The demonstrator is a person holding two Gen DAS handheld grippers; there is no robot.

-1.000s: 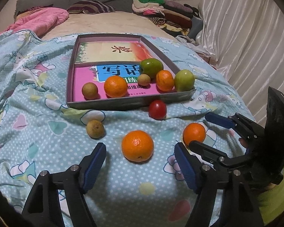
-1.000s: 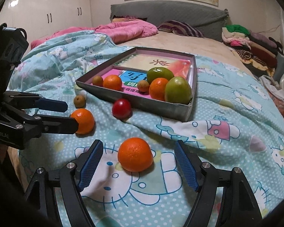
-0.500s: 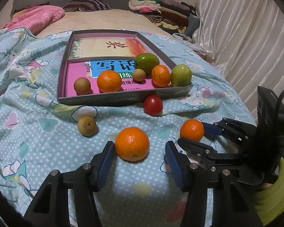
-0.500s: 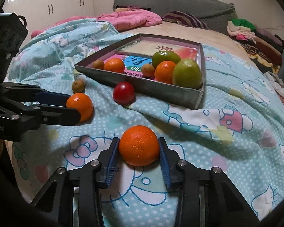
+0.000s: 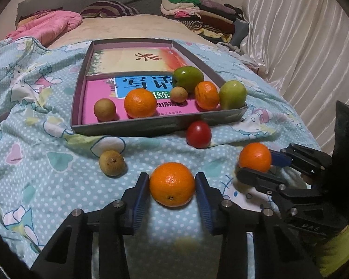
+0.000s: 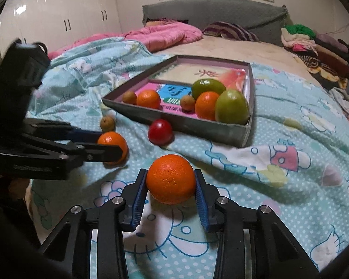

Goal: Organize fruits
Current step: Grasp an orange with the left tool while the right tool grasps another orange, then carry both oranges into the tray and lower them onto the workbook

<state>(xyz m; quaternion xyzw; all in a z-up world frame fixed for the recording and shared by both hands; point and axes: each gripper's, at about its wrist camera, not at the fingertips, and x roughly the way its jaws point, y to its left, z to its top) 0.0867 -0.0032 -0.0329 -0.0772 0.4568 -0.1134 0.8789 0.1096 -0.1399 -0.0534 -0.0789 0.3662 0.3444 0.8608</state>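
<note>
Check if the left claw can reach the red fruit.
Probably not yet: the left claw, whose jaws have just been closing, grips an orange; beyond it the red fruit lies unobstructed.

Pink quilt (image 6: 165, 34), striped pillow (image 5: 109, 9), folded clothes (image 5: 197, 11), white wardrobe (image 6: 58, 21).

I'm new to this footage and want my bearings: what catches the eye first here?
Two oranges on the blue quilt, each clamped in a tool: the left tool has just closed on one orange, the right tool on the other. Behind them a shallow box holds six more fruits, with a red fruit just outside its near wall.
</note>
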